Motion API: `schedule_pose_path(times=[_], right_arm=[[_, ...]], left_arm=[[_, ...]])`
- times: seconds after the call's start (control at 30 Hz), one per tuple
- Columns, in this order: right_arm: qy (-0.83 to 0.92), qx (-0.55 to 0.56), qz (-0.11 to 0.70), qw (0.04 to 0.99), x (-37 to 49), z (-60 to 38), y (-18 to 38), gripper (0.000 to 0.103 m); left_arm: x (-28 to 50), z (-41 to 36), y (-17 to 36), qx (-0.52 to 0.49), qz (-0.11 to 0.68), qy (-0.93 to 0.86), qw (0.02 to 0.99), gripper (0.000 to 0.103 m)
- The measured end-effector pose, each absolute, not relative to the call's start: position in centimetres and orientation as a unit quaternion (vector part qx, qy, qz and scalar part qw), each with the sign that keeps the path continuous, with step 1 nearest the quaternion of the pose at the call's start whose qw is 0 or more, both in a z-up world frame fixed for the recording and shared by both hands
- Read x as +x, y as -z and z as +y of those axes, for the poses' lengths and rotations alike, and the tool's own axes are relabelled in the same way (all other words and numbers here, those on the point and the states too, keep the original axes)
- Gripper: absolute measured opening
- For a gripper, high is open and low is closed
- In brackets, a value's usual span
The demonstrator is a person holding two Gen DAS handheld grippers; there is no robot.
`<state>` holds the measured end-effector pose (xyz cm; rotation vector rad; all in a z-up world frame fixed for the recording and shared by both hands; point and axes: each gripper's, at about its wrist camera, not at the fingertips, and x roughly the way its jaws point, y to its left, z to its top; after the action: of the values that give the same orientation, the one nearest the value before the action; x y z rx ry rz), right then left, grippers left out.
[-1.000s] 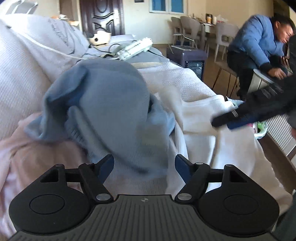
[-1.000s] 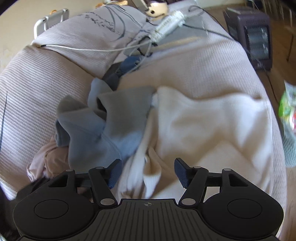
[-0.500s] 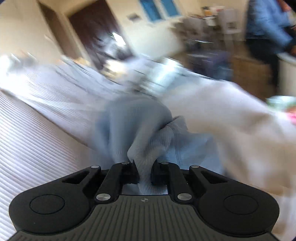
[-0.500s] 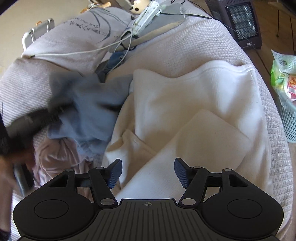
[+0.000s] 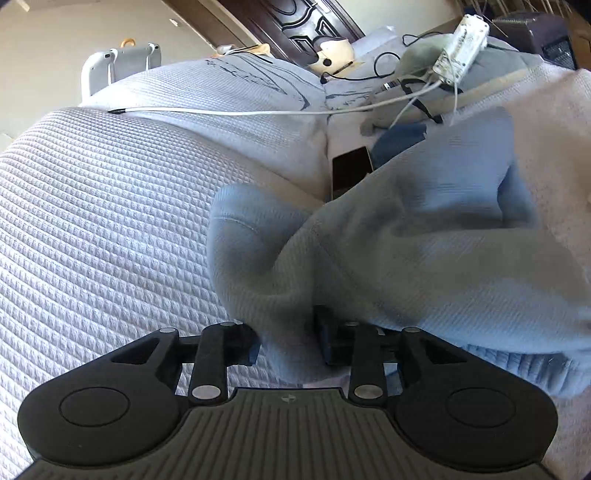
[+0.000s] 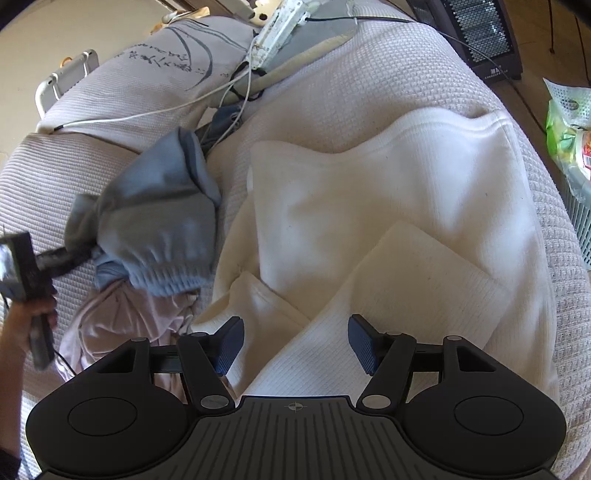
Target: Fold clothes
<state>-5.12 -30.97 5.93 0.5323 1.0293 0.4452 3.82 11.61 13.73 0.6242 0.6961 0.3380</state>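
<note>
A light blue sweatshirt (image 5: pixel 424 240) lies bunched on the quilted bed cover (image 5: pixel 110 221). A fold of it stands between the fingers of my left gripper (image 5: pixel 288 345), whose jaws are opening. In the right wrist view the same blue sweatshirt (image 6: pixel 159 221) trails from the left gripper (image 6: pixel 79 254), held by a hand (image 6: pixel 22 325). My right gripper (image 6: pixel 295 343) hovers open just above a partly folded white garment (image 6: pixel 369 192), with nothing pinched. A pink garment (image 6: pixel 122 321) lies crumpled under the blue one.
A power strip (image 5: pixel 460 48) with white cables lies at the head of the bed beside pillows. A dark phone (image 5: pixel 349 171) rests near the blue cloth. Off the bed's right side stand a heater (image 6: pixel 476 33) and a basket (image 6: pixel 580 221) of packets.
The left gripper closed on a fold of the blue sweatshirt, dragged it left off the white garment, and its jaws have since widened. The right gripper sank slightly toward the white garment.
</note>
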Motion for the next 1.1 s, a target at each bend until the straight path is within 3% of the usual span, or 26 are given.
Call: schedule_pose_path(times=[0.1,0.23,0.4,0.47,0.6,0.8,0.97,1.07,1.1], right_arm=[[-0.195,0.249,0.467,0.826,-5.1,-31.8,-6.7,0.064],[-0.180,0.276,0.424,0.844,-4.6,-35.2,-8.6,0.064],[-0.123,0.246,0.382,0.882,-2.9,-39.5,-10.4,0.064],[-0.107,0.231,0.375,0.891,-1.9,-40.4,-10.5,0.061],[-0.068,0.172,0.390,0.902,0.2,-40.1,-8.9,0.045],[-0.037,0.152,0.405,0.901,1.8,-39.8,-6.1,0.043],[-0.053,0.167,0.417,0.892,3.8,-40.4,-4.9,0.033],[-0.063,0.176,0.434,0.882,5.0,-39.9,-3.7,0.032],[-0.067,0.173,0.434,0.882,5.1,-39.8,-3.5,0.027]], left_arm=[[2.6,10.6,-16.1,0.286,0.313,-0.158,0.892,0.033],[-0.8,8.9,-21.4,0.238,0.266,-0.113,0.927,0.052],[-2.6,6.4,-23.8,0.145,0.280,0.029,0.949,0.052],[-1.5,4.6,-22.4,0.110,0.303,0.095,0.942,0.052],[2.0,0.7,-16.8,0.074,0.344,0.157,0.923,0.049],[8.2,-2.7,-9.4,0.039,0.393,0.152,0.906,0.049],[11.3,-2.4,-7.1,0.024,0.412,0.128,0.902,0.049],[12.0,-1.5,-7.1,0.015,0.414,0.114,0.903,0.049],[12.0,-1.2,-7.1,0.016,0.413,0.110,0.904,0.049]])
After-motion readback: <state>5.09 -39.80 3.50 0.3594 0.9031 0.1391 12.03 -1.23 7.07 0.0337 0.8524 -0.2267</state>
